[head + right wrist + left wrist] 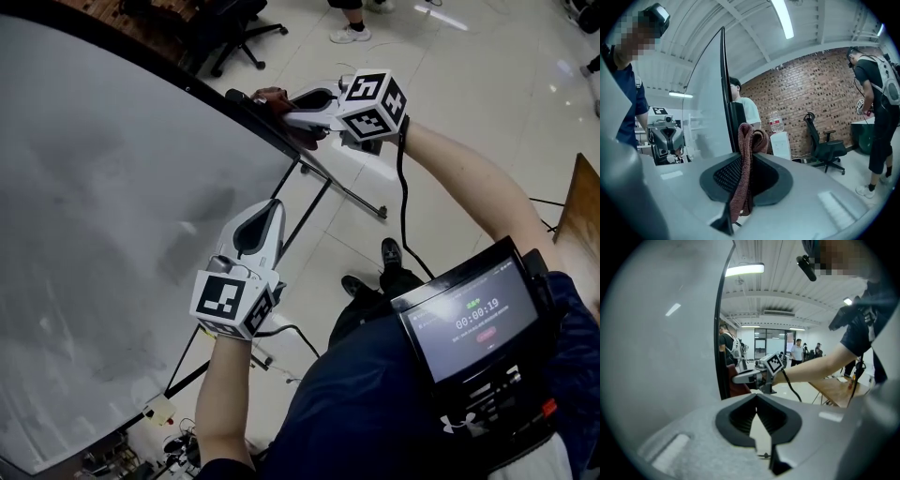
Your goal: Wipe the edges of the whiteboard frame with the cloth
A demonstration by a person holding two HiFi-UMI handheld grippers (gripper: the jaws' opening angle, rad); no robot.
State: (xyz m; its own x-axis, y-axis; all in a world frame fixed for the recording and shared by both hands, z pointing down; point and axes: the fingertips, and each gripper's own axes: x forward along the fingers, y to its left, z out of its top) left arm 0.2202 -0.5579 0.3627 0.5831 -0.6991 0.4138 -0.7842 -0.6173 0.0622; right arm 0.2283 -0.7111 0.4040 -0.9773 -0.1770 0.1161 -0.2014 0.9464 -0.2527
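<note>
The whiteboard [103,216] fills the left of the head view, its black frame edge [281,141] running down to the right. My right gripper [286,105] is shut on a dark red cloth [270,97] and holds it against that frame edge near the top. In the right gripper view the cloth [747,154] hangs folded between the jaws, beside the frame [725,93]. My left gripper [265,208] hovers lower down, close to the board's edge, shut with nothing in it. In the left gripper view its jaws [757,398] meet at the tips, with the frame [719,333] ahead.
The board's stand struts [323,192] reach the tiled floor below the edge. An office chair [239,33] and a person's shoes [352,34] are beyond the board. A wooden table [581,211] is at the right. A screen [469,319] sits on my chest.
</note>
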